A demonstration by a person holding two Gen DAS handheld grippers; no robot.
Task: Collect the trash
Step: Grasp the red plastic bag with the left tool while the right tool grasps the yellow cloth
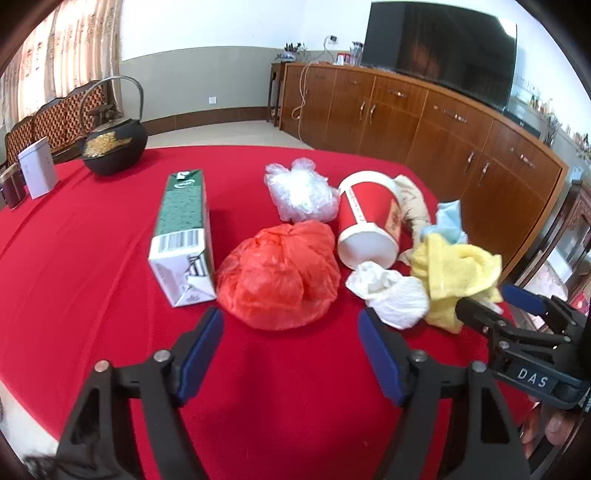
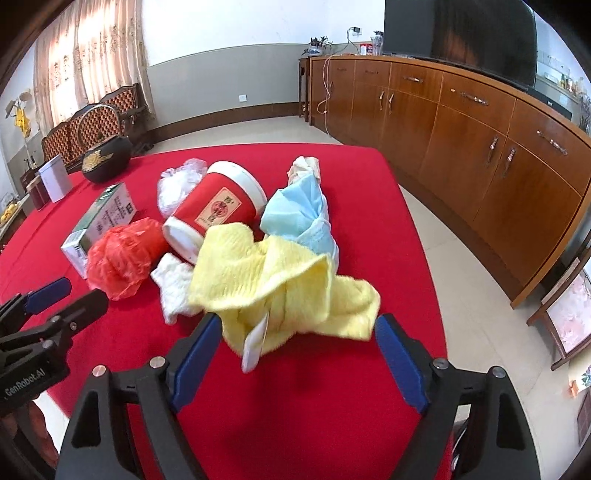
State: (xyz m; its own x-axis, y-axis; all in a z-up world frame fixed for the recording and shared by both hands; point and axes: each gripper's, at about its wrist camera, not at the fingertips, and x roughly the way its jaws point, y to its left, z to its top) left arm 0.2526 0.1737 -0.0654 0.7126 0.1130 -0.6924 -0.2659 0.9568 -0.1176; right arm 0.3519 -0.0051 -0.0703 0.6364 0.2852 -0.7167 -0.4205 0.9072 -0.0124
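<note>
Trash lies grouped on the red tablecloth. A crumpled orange plastic bag sits just ahead of my open left gripper, not touching its blue pads. Left of the bag lies a green and white carton. Behind are a clear plastic bag and a red paper cup on its side. A white tissue rests by the cup. My right gripper stands open with the near end of a yellow cloth between its fingertips, pads apart from it. A blue cloth lies behind.
A black iron teapot and a white tin stand at the table's far left. The table's right edge drops to a tiled floor. A long wooden cabinet with a dark television runs along the right wall.
</note>
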